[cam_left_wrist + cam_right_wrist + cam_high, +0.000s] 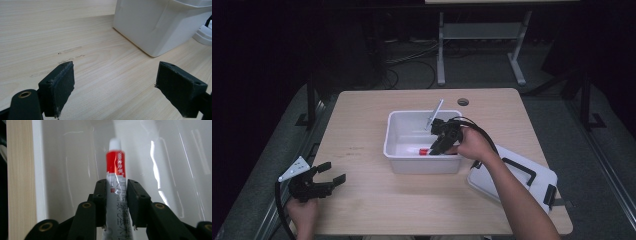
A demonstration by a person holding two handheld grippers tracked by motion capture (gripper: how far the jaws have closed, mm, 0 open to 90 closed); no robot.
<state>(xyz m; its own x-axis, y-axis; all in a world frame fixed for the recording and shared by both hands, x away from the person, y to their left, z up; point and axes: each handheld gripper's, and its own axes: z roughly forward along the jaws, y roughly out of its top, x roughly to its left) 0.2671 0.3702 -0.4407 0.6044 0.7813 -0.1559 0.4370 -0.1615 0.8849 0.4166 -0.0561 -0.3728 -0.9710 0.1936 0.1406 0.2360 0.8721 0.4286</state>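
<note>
Looking down from the high view, I count one wooden table (pixel 377 200), one white plastic bin (pixel 398 131) near its middle, one white lid with black handles (pixel 532 177) at the right front corner, two grippers, one tube and one thin white stick (pixel 435 113) that leans on the far wall of the bin.

The table is the largest thing and the bin stands on it, well apart from the left gripper. The lid lies flat just beside the bin, at its right front side.

My right forearm (pixel 517 200) comes from the bottom right and goes diagonally up to the bin; the hand (pixel 473 145) is over the right rim and tilts the right gripper (pixel 435 149) down into the bin. In the right gripper view its jaws stand narrow and they press on both sides of the tube (pixel 116 192), so it is holding the tube.

My left hand (pixel 302 212) rests at the front left edge of the table and holds the left gripper (pixel 332 175) low, pointing to the right toward the bin. Its jaws stand wide apart with only bare wood between them.

The tube is inside the bin, near the front wall. It is grey-white with a red band and a white cap (pixel 115 144). Its long axis runs straight along the gripper, and the cap end points away from the jaws; in the high view the red end (pixel 424 150) points to the left of the bin.
</note>
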